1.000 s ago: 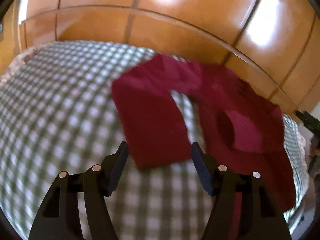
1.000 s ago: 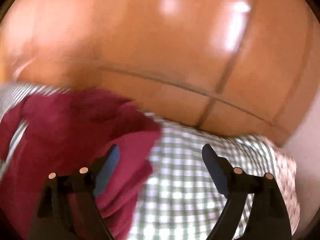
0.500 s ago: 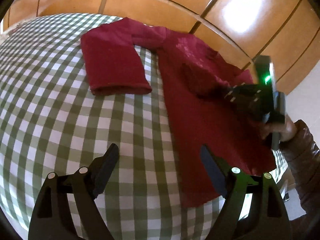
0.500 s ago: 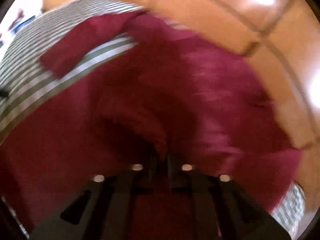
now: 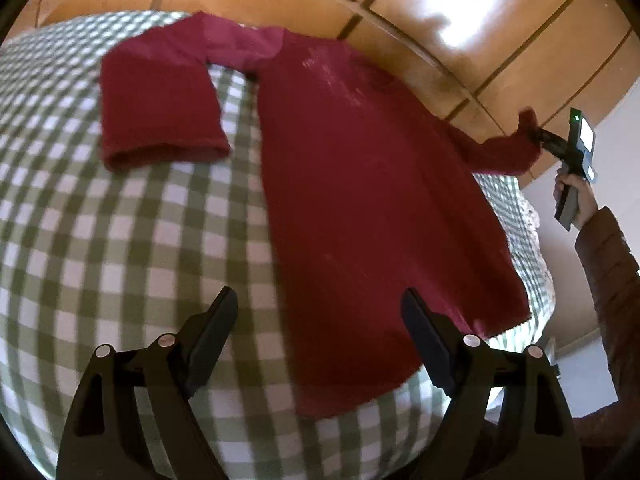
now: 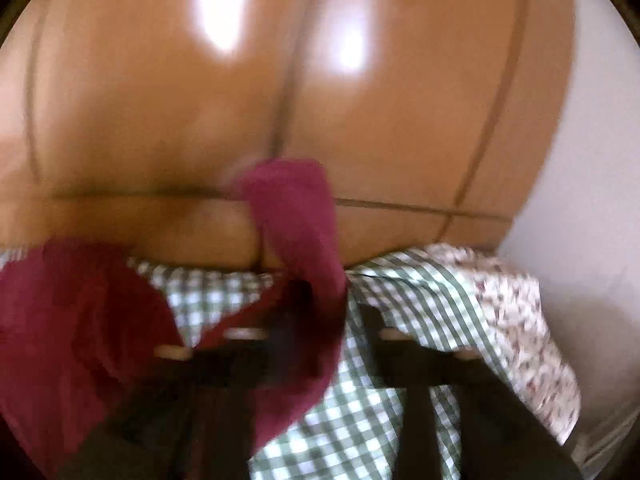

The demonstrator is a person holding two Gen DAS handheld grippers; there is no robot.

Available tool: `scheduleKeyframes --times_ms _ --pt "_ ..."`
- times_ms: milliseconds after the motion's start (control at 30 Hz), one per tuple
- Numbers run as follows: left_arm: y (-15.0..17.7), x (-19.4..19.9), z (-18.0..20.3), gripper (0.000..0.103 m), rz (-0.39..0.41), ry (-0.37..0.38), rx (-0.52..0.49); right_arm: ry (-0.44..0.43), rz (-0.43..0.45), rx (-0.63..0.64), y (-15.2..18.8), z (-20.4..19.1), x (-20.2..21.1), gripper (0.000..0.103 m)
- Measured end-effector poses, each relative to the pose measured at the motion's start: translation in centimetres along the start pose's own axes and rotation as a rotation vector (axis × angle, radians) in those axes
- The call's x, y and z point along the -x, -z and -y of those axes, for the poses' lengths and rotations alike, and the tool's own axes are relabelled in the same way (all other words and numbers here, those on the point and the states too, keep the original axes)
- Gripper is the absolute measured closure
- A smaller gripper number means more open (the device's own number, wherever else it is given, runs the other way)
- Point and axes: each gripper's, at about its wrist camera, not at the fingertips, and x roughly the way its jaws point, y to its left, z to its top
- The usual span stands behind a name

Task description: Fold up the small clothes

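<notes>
A dark red long-sleeved top lies spread on the green-and-white checked cover. Its left sleeve lies bent on the cover. My left gripper is open and empty, above the top's hem. My right gripper is shut on the right sleeve's cuff and holds it stretched out to the right, off the surface. In the blurred right wrist view the cuff hangs over the closed jaws of the right gripper, and the top's body shows at left.
A glossy wooden headboard runs along the far side. A floral cloth lies at the cover's right edge beside a white wall. The person's hand and brown sleeve are at the right.
The right gripper has shut on the right sleeve's cuff and pulled it out to the right, unfolding it off the top's body. The left gripper has drawn back, still open.
</notes>
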Motion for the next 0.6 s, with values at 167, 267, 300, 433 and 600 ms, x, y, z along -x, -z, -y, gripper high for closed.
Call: scheduleKeyframes --times_ms 167,267,300,433,600 --pt "0.5 -1.3 0.6 0.021 -0.022 0.004 0.007 -0.13 -0.061 -0.019 5.0 0.2 2.4 0.017" --pt "0.2 -2.0 1.1 0.029 -0.024 -0.023 -0.006 -0.278 -0.13 -0.056 9.0 -0.2 4.1 0.017" --pt "0.2 -2.2 1.3 0.037 -0.025 -0.028 -0.015 -0.35 -0.177 -0.073 10.9 -1.3 4.6 0.018" --pt "0.0 -3.2 2.5 0.075 -0.036 -0.064 -0.066 -0.594 -0.389 -0.108 17.5 -4.3 6.4 0.049" --pt "-1.0 -2.5 1.4 0.094 0.001 -0.058 -0.02 -0.721 -0.517 -0.049 23.6 -7.9 9.2 0.059"
